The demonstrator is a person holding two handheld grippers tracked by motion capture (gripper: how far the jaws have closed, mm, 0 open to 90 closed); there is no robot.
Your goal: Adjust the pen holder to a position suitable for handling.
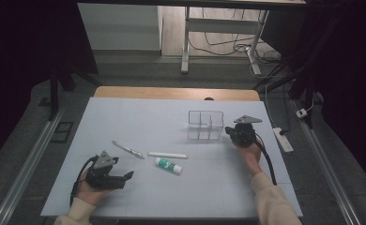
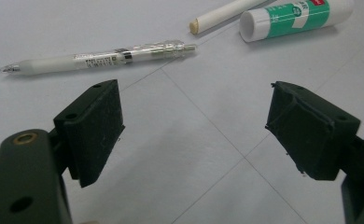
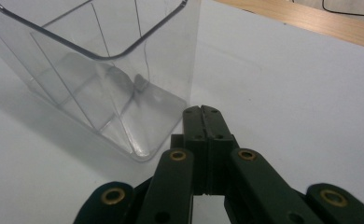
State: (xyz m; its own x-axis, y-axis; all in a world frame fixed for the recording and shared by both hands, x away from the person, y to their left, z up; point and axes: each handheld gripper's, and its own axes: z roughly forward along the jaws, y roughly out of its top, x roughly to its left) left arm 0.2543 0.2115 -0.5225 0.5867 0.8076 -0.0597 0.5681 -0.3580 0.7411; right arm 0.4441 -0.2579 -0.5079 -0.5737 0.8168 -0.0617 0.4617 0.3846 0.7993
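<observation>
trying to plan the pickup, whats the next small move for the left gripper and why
Probably ease the left gripper forward onto the pen: its jaws stand open and empty, and the pen lies nearest ahead, with the white stick and glue stick beyond.

1. Clear plastic organiser stands upright on the pale worktop, toward the far right, divided into compartments, all see-through.
2. Pen, clear-barrelled with a frosted grip, lies flat near the front left.
3. White stick lies flat just beyond it.
4. Glue stick, green-labelled, lies on its side beside the stick.
</observation>
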